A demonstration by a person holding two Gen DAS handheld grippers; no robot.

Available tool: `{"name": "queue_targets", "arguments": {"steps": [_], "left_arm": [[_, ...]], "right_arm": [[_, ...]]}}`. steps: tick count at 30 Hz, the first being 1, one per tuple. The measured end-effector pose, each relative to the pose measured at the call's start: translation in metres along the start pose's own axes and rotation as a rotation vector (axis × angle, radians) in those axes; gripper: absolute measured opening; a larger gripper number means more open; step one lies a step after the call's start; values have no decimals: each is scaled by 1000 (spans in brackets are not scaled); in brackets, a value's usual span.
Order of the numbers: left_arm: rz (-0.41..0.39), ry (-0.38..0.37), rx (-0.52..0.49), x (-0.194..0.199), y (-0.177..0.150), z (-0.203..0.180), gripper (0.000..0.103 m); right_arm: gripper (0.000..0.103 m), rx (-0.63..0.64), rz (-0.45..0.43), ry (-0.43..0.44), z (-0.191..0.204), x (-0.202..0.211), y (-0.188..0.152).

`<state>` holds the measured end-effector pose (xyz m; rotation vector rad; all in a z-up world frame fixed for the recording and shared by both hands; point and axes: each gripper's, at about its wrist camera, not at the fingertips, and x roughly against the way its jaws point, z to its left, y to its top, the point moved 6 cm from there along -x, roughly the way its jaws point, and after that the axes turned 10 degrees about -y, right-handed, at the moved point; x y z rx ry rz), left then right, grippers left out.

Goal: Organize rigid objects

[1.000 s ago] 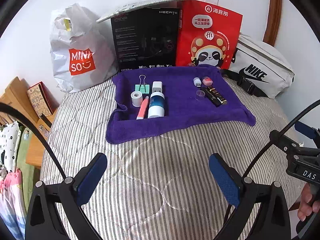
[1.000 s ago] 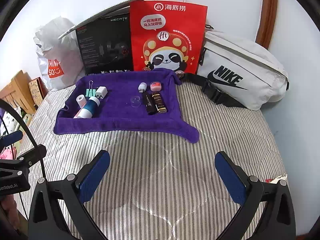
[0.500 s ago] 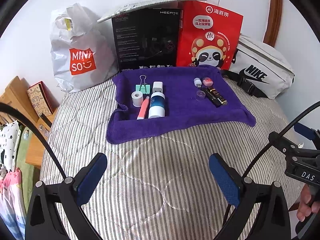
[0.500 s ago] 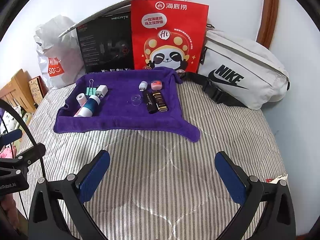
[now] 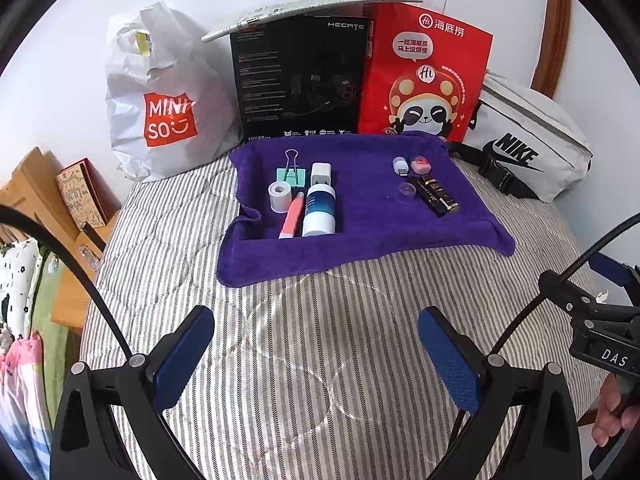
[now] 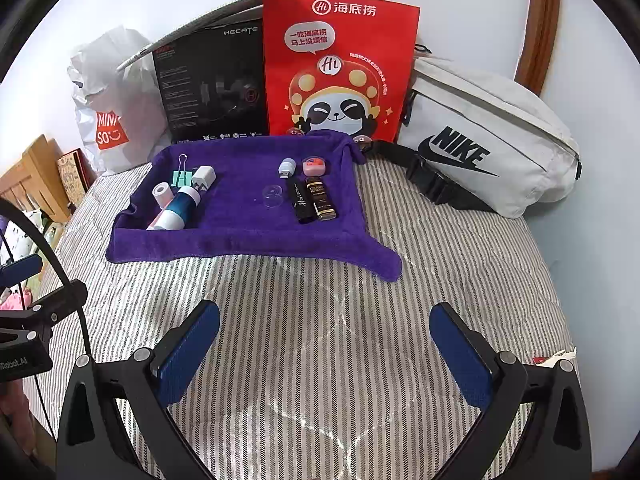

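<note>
Left gripper: your left gripper (image 5: 316,354) is wide open. It holds nothing and touches nothing. It hangs over the striped bed cover (image 5: 304,360).
Right gripper: your right gripper (image 6: 326,352) is wide open too, with nothing between its blue pads (image 6: 188,354). It is over the same bed cover, well back from the things.
Where the things are: they all lie on the purple towel (image 5: 360,232) near the wall.
Left group: a green clip (image 5: 291,174), a white plug (image 5: 321,174), a white roll (image 5: 279,196), a pink tube (image 5: 292,220) and a blue and white bottle (image 5: 319,210) lie close together.
Right group: a small white stick (image 6: 287,168), a pink case (image 6: 314,166), a clear round cap (image 6: 273,196), a black tube (image 6: 303,202) and a brown bottle (image 6: 320,198) lie close together.
Behind the towel: a white shop bag (image 5: 160,96), a black box (image 5: 300,80), a red paper bag (image 6: 340,68) and a white waist bag (image 6: 488,136).
What changed: almost nothing. Since a second ago your grippers stayed just as wide, and the towel looks only a tiny bit closer.
</note>
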<state>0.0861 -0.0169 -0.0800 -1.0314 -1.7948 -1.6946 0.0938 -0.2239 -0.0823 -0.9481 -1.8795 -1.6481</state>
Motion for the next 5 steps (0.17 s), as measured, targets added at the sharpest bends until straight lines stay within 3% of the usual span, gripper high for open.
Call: {"name": "queue_targets", "arguments": {"steps": [5], "left_arm": [[-2,-1,10,-2,1,1,103]], "right_arm": [[103,0,4,0,0,0,0]]}}
